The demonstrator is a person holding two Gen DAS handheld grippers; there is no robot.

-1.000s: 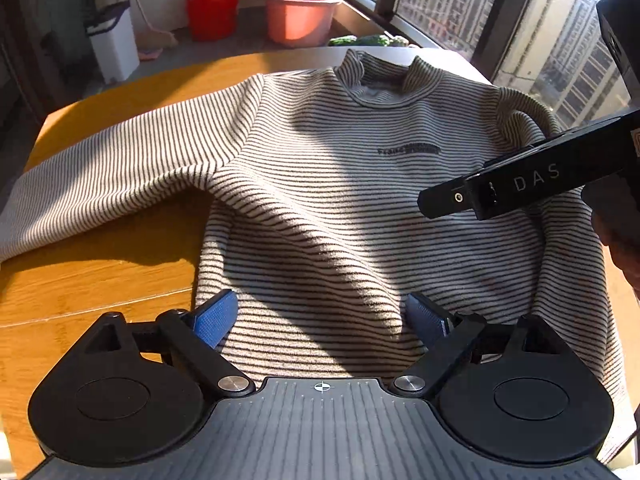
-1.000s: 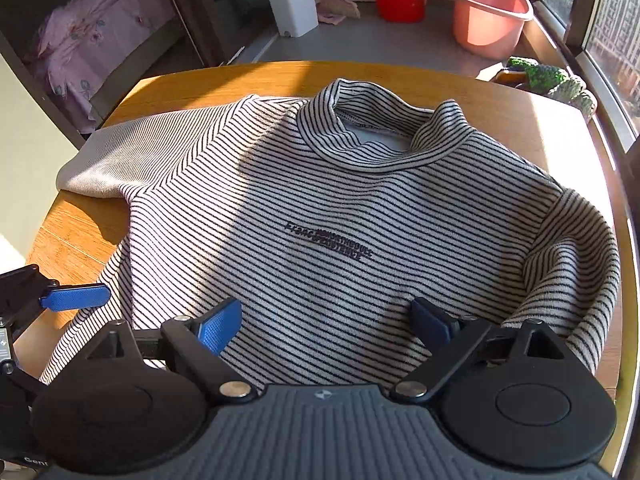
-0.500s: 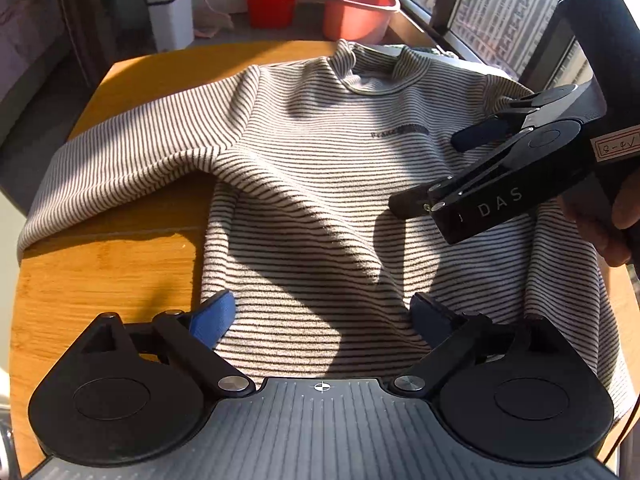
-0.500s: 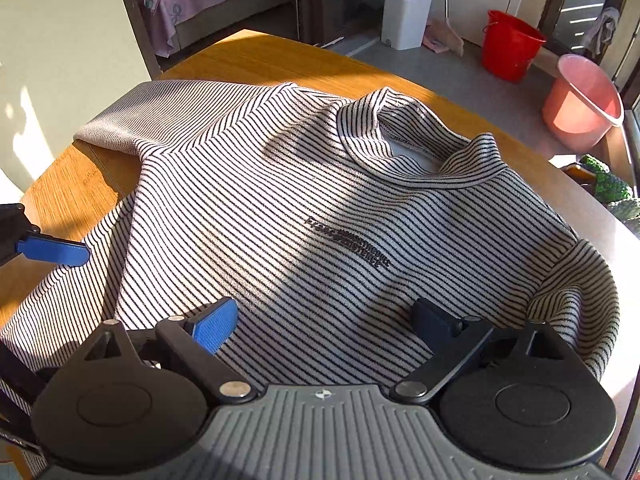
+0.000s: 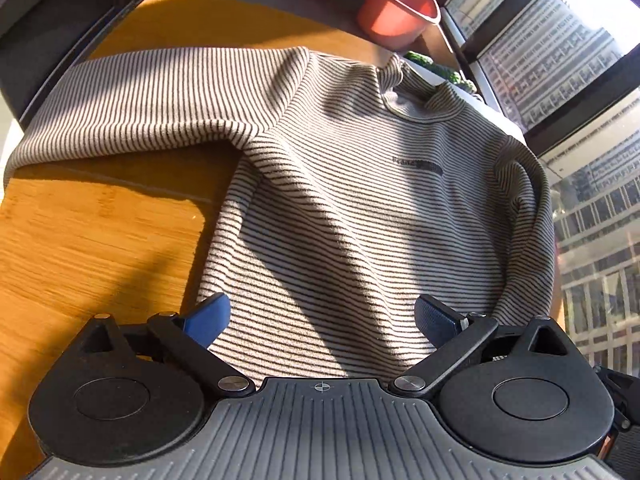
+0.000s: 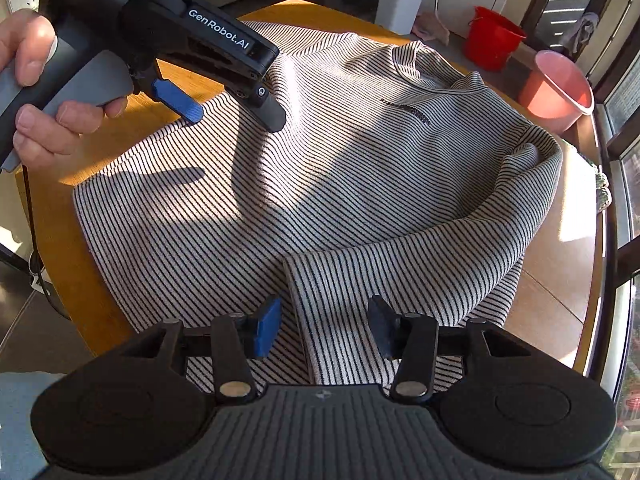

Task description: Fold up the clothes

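our grey striped knit sweater (image 6: pixel 360 184) lies on the wooden counter (image 5: pixel 92 248); one sleeve is folded in, the other not. left tongs (image 5: pixel 320 316) and right tongs (image 6: pixel 324 326) gape, empty.

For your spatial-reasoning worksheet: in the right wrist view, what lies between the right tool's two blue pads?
In the right wrist view, the cuff end of the striped sweater's sleeve lies between the open right tool's pads, neither visibly touching it.

Hard window sunlight, fisheye-bent edges
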